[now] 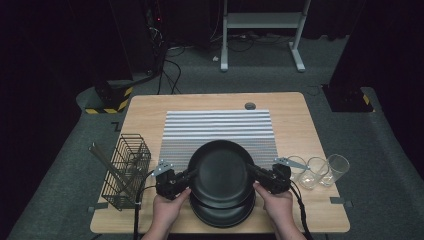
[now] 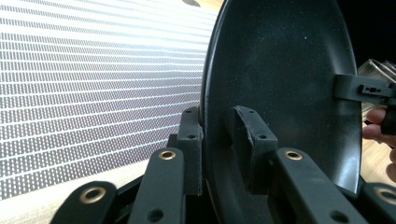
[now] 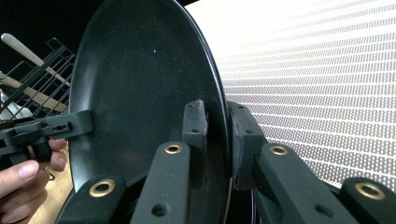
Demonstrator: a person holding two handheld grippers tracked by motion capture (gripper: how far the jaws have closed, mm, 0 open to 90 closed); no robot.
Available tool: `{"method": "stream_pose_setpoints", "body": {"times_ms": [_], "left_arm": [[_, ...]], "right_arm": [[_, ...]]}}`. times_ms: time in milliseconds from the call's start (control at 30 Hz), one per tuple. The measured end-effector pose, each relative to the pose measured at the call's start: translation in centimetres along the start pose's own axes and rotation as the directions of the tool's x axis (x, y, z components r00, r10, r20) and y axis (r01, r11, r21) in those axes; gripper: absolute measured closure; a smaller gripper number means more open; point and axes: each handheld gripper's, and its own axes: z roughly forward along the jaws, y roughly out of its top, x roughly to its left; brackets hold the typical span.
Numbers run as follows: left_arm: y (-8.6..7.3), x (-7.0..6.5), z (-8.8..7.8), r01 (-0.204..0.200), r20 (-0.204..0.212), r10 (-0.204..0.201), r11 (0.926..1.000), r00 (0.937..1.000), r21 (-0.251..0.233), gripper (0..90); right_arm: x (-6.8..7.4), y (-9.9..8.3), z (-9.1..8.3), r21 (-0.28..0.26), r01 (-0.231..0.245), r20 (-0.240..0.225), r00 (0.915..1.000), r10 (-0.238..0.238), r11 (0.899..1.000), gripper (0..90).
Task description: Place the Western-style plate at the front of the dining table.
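Wooden table (image 1: 300, 130), pale, smooth, rounded corners. A striped grey-and-white mat (image 1: 220, 125) covered its middle; close up the stripes resolved into rows of fine dots, so probably a woven or ribbed surface.

Top plate (image 1: 221, 172): black, round, shallow, matte with a faint speckle, raised rim. It was held level just above a second black plate (image 1: 222, 212) at the near edge of the table, partly over the mat. Whether the two touched could not be told.

Left gripper (image 1: 176, 181) gripped the plate's left rim, right gripper (image 1: 266, 179) the right rim. In each gripper view the two jaws were closed on the rim, one pad on the upper face, one beneath.

Handling, judged: rigid, likely ceramic or stoneware, moderately heavy and breakable if dropped. The matte glaze should give some friction, but a one-sided pinch would let it tip. Opposite rim points, as taken here, seemed the sound hold.

Wire basket (image 1: 127, 170) stood left of the plates, black, open mesh, holding pale wooden utensils (image 1: 107, 162).

Three clear glasses (image 1: 317, 171) stood in a row at the right, thin-walled, close behind the right gripper.

The person's hands (image 1: 167, 210) came in from the near edge.
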Motion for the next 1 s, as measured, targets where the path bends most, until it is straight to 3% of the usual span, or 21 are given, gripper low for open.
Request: {"method": "stream_pose_setpoints", "body": {"times_ms": [433, 1000], "left_arm": [[0.6, -0.8, -0.6, -0.022, 0.019, 0.023, 0.9980, 0.9995, -0.060, 75.2], [1.5, -2.4, -0.3, -0.062, 0.026, 0.066, 0.9915, 0.9975, -0.114, 75.5]], "right_arm": [[0.3, 0.4, -0.9, -0.045, 0.026, -0.017, 0.9995, -0.027, 0.999, 79.0], [0.4, 1.2, -2.5, -0.118, 0.053, 0.000, 0.9986, -0.053, 0.992, 78.4]]}}
